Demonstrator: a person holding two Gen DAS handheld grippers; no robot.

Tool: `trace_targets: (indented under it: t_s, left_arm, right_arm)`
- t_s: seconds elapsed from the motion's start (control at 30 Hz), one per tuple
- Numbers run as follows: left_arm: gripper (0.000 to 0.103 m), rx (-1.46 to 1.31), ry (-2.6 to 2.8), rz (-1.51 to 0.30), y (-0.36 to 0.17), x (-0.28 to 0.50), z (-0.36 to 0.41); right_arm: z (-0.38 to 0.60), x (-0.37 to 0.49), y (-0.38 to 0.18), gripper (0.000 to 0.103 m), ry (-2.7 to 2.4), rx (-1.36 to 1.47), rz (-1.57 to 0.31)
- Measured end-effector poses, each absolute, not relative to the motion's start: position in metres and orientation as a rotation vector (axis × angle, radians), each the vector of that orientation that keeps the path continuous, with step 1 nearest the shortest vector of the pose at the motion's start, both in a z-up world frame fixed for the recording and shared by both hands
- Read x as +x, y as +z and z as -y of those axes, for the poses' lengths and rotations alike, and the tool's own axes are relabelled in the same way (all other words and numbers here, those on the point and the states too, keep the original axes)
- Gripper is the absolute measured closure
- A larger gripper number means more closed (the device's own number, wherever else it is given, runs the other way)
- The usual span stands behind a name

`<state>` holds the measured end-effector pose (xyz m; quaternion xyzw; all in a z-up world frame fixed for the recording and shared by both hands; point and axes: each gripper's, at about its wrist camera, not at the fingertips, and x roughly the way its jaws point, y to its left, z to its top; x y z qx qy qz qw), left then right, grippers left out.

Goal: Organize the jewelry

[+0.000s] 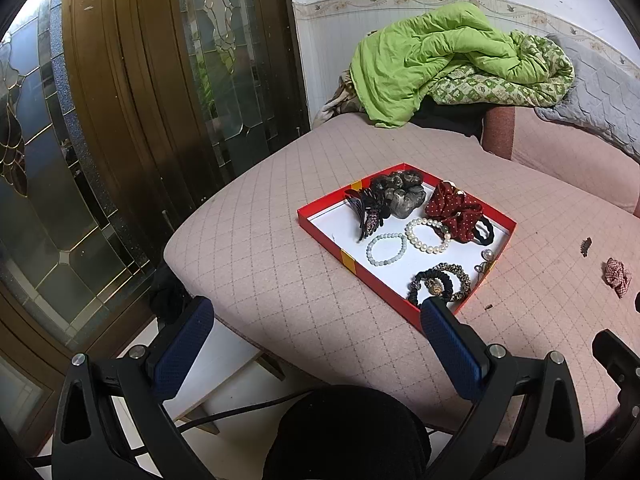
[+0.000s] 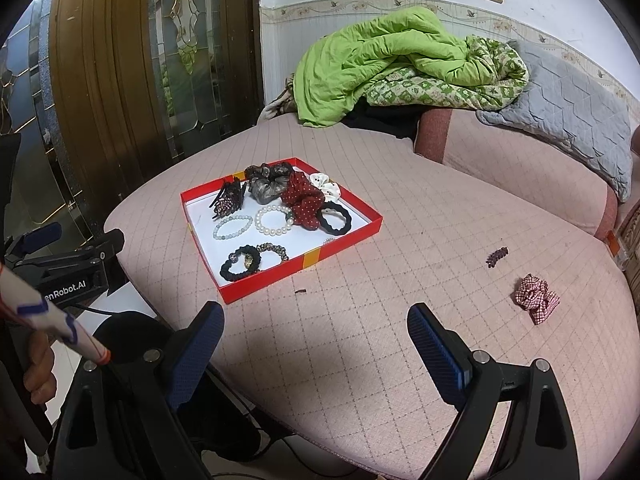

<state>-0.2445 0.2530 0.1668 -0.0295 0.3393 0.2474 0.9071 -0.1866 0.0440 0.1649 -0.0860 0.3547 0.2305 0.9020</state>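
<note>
A red tray (image 1: 320,236) (image 2: 348,236) with a white floor sits on the pink quilted cushion. It holds a pearl bracelet (image 1: 426,234) (image 2: 274,220), a pale bead bracelet (image 1: 386,249) (image 2: 233,227), scrunchies, hair ties and a dark claw clip (image 1: 366,210) (image 2: 228,200). A plaid scrunchie (image 2: 536,298) (image 1: 617,277) and a small dark clip (image 2: 497,257) (image 1: 586,247) lie on the cushion right of the tray. My left gripper (image 1: 316,312) is open and empty, near the tray's front corner. My right gripper (image 2: 316,316) is open and empty, above bare cushion.
A green quilt (image 2: 380,60) and a grey pad (image 2: 568,104) are piled at the back of the seat. A wood and glass door (image 1: 140,100) stands to the left. A tiny dark bit (image 2: 300,291) lies by the tray. The cushion's front edge drops to the floor.
</note>
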Motion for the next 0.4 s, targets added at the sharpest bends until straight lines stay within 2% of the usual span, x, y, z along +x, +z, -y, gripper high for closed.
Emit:
trace_targets:
  t_s: [0.4]
  left_arm:
    - [0.0,-0.006,0.553,-0.658,0.1755,-0.2451,-0.245]
  right_arm:
    - [-0.0364,-0.1839,0.1646,0.008,0.47,-0.147,-0.74]
